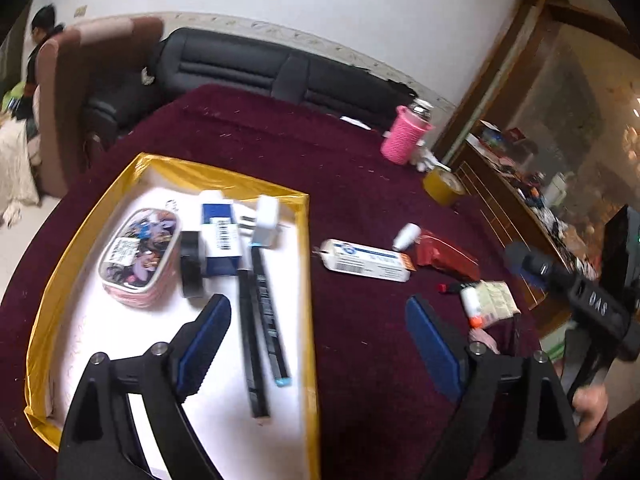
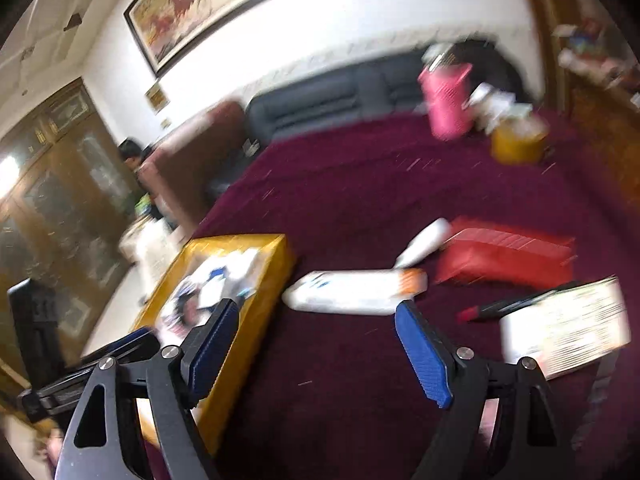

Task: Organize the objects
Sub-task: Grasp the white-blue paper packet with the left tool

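Note:
A gold-rimmed box (image 1: 306, 264) with a white floor lies on the dark red cloth. In it are a printed pouch (image 1: 138, 254), a blue and white carton (image 1: 220, 236), a black tape roll (image 1: 191, 264), a white charger (image 1: 267, 220) and two black pens (image 1: 260, 320). My left gripper (image 1: 318, 314) hangs open above the box's right edge, empty. Right of the box lie a white tube box (image 1: 366, 260), a white bottle (image 1: 406, 236), a red packet (image 1: 448, 256), a lipstick (image 1: 450, 288) and a paper packet (image 1: 494, 302). My right gripper (image 2: 316, 316) is open and empty above the cloth, near the white tube box (image 2: 352, 292).
A pink bottle (image 1: 404, 134) and a yellow tape roll (image 1: 442, 186) stand at the table's far right. A black sofa (image 1: 260, 68) and a brown armchair (image 1: 80, 92) lie behind the table, with a person (image 1: 42, 40) at far left. A wooden cabinet (image 1: 516, 208) is on the right.

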The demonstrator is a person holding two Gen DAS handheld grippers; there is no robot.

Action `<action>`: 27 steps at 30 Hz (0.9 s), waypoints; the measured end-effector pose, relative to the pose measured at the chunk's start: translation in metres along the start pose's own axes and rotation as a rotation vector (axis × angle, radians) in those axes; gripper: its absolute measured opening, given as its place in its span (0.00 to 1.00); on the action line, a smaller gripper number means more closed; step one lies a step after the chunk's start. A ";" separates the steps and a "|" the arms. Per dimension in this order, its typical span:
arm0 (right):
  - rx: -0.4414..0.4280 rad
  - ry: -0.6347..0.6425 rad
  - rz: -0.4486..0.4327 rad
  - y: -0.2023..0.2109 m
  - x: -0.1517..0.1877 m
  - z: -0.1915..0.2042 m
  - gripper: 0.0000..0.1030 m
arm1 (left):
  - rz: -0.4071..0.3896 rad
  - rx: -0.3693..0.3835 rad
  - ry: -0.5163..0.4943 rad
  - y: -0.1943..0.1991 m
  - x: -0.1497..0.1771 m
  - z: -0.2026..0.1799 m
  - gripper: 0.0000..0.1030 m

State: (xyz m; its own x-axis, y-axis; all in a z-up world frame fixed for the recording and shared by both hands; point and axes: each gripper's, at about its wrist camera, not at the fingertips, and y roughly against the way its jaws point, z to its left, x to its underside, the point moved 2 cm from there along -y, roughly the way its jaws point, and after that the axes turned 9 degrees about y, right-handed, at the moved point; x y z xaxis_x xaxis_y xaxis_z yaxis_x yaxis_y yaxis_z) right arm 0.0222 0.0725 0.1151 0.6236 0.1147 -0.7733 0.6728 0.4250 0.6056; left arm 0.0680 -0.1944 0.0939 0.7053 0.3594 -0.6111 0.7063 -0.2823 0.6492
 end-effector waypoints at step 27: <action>0.089 -0.405 -0.171 0.014 0.043 -0.209 1.00 | 0.420 -0.202 -0.686 -0.229 0.000 -0.108 0.90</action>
State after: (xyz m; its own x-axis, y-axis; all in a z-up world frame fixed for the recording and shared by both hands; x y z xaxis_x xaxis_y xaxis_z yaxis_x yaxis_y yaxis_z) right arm -0.0248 0.2714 0.0515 0.5944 -0.3192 -0.7381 0.8001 0.3268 0.5030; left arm -0.1005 -0.0334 -0.0055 0.8344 -0.3813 -0.3979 0.3975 -0.0836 0.9138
